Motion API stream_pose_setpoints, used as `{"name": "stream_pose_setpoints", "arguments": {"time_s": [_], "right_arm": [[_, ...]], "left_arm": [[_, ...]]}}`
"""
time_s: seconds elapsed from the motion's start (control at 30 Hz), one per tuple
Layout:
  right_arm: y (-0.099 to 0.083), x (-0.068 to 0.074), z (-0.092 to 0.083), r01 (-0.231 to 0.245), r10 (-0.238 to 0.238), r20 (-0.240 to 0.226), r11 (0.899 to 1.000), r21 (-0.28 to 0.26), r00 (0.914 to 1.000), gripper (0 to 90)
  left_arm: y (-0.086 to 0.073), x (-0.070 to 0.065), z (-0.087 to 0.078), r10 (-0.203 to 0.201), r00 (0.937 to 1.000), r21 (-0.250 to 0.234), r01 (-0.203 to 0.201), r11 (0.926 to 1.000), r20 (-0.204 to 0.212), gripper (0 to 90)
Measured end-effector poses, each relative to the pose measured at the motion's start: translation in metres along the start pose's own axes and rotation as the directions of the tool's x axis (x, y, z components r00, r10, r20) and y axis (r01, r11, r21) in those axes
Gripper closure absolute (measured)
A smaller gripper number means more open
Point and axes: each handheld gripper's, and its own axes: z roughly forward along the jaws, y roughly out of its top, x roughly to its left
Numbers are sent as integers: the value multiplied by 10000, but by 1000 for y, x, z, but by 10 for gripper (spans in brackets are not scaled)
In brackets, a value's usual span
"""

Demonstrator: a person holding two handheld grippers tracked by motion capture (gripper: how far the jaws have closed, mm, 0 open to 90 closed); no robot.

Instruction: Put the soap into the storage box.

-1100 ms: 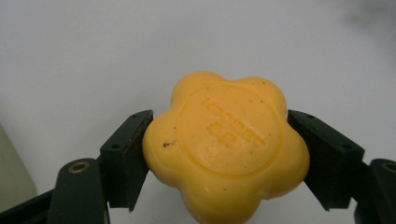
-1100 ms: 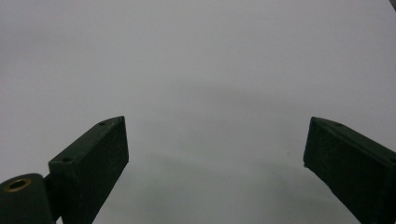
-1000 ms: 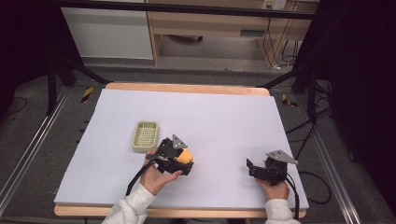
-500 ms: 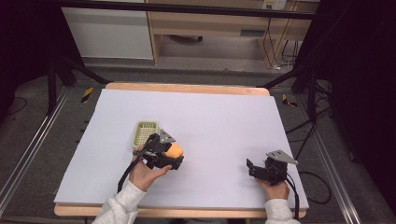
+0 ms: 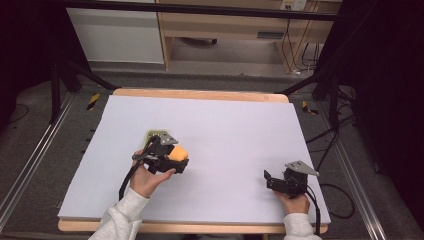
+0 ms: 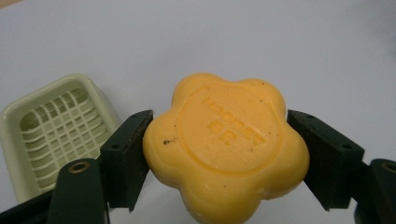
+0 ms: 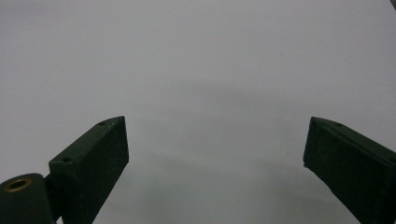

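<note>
A person's left gripper (image 5: 170, 161) clamps a flower-shaped orange soap (image 6: 226, 144) between its two black jaws, one jaw pressed to each flank of the bar, as it hangs above the white table (image 5: 235, 125). Over the past second the hand has carried the soap leftward, from the open middle of the sheet toward the pale green soap dish (image 6: 53, 135), so that in the high view the gripper now overlaps the dish's near edge (image 5: 151, 135); the carry looks nearly complete, with only the lowering and release left to do. The bar is held roughly flat with its stamped face up, not yet touching the dish, which lies to the left of it and a little beyond in the left gripper view. That dish, a rounded rectangle with a slatted grid floor, holds nothing. At the table's near right corner the right gripper (image 5: 280, 181) rests where it was a second ago, its jaws spread wide over bare surface and grasping nothing. Farther back, the far half of the sheet lies bare.
</note>
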Motion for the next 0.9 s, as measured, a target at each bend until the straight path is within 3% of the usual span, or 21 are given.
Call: {"name": "stream_pose_setpoints", "arguments": {"time_s": [0.33, 0.9], "right_arm": [[0, 0, 0, -27, 27, 19, 10000, 14, 10000, 72], [0, 0, 0, -22, 22, 25, 10000, 6, 10000, 72]], "left_arm": [[2, 18, -4, -365, 9989, -135, 361, 9993, -278, 253], [7, 49, -3, -1032, 9914, -352, 1007, 9943, -805, 253]]}}
